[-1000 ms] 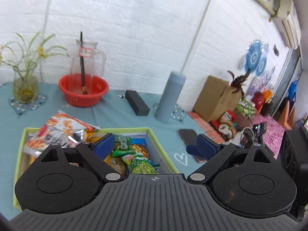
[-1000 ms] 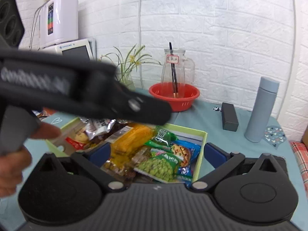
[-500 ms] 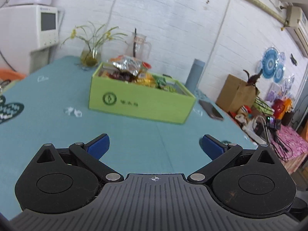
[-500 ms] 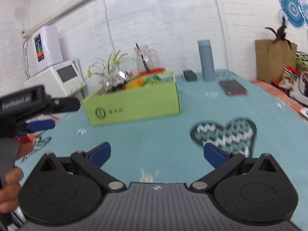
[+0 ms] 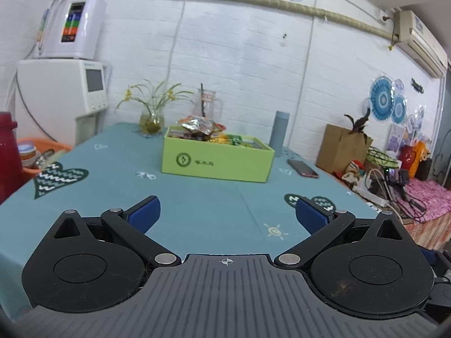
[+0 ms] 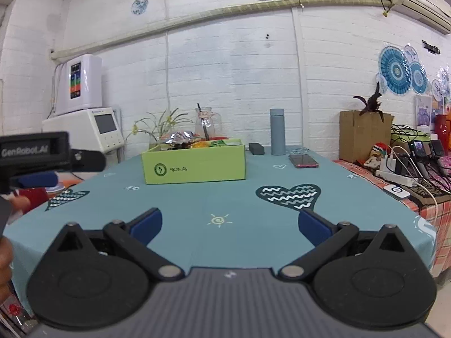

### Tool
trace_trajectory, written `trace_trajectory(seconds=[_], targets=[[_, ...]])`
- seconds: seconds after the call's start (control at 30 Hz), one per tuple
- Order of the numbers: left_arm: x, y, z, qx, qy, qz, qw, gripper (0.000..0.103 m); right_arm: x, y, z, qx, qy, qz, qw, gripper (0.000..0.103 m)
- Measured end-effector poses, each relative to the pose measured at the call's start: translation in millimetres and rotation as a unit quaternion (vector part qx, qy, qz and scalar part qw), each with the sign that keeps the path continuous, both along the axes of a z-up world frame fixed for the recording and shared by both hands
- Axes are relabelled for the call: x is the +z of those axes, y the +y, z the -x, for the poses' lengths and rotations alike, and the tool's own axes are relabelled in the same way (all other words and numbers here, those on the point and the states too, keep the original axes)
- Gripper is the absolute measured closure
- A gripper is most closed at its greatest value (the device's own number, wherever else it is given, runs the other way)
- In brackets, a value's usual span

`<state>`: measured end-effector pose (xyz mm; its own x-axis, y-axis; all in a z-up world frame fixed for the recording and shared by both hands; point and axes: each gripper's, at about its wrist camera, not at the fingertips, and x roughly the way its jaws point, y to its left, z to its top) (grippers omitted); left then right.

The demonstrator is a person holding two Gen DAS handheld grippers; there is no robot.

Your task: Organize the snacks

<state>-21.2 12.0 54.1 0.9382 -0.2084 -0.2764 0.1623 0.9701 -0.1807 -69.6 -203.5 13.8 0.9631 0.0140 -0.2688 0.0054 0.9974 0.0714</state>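
Where the desk lies bare in front, left tool released, right tool released (nothing between either's fingers), snacks heaped in green box beyond.

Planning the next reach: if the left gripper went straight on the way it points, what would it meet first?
Probably the teal tablecloth; the left gripper tilts slightly down, with the green snack box farther along. Depth is unclear.

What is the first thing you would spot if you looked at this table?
The bright green box in the middle of the blue tablecloth, piled with shiny snack packets. Behind it by the white brick wall stand a grey bottle and a glass jug. Up close, the left gripper and the right gripper both hang open and empty.
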Motion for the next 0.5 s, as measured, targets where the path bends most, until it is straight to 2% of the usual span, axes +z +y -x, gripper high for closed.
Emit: trace_trajectory(seconds=[0.13,0.33,0.5], targets=[[-0.5,7.1,-3.6,0.011,0.008,0.016,0.9998,0.011,-3.5,-3.6,7.5,0.001,-0.006,0.015,1.000,0.000],[-1.3,5.0,-1.5,0.023,0.005,-0.010,0.9997,0.011,1.0,-7.1,16.3,0.024,-0.028,0.005,0.999,0.000],[-5.0,2.8,-2.0,0.023,0.011,-0.012,0.9996,0.011,2.5,-2.4,20.3,0.035,-0.038,0.016,0.999,0.000]])
